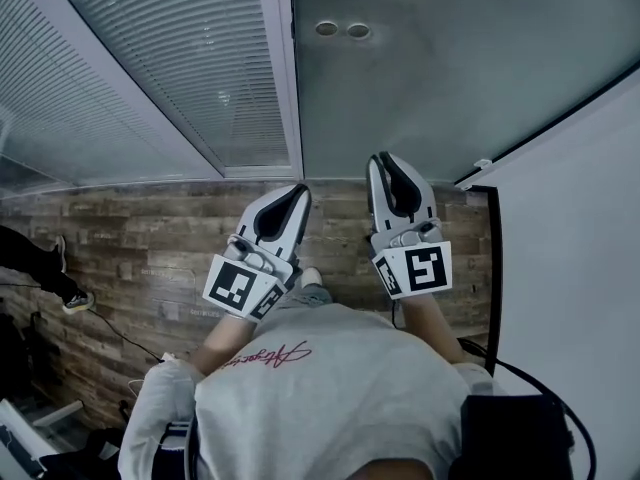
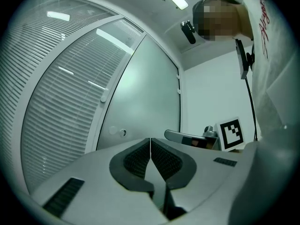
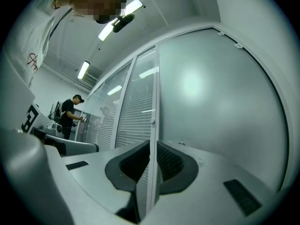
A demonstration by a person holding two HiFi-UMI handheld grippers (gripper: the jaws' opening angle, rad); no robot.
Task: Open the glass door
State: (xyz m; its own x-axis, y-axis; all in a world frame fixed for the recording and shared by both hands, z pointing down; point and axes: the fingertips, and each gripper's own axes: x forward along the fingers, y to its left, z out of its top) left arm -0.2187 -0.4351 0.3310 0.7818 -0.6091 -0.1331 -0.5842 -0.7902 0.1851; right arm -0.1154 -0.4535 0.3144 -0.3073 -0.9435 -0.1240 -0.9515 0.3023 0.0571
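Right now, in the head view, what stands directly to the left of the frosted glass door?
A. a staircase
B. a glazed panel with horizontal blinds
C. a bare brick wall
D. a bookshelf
B: slatted blinds fill the panel left of the white frame post, and the frosted glass door lies to the right of that post.

A mottled brown wood-plank floor [image 1: 150, 238] runs up to a glazed partition hung with horizontal blinds [image 1: 170, 78] between white frame posts [image 1: 283, 88]. A plain white wall [image 1: 575, 258] stands at the right. Strip lights [image 3: 115, 25] glow on the white ceiling [image 2: 154, 13]. A black cable [image 1: 118, 331] trails over the floor's left side.
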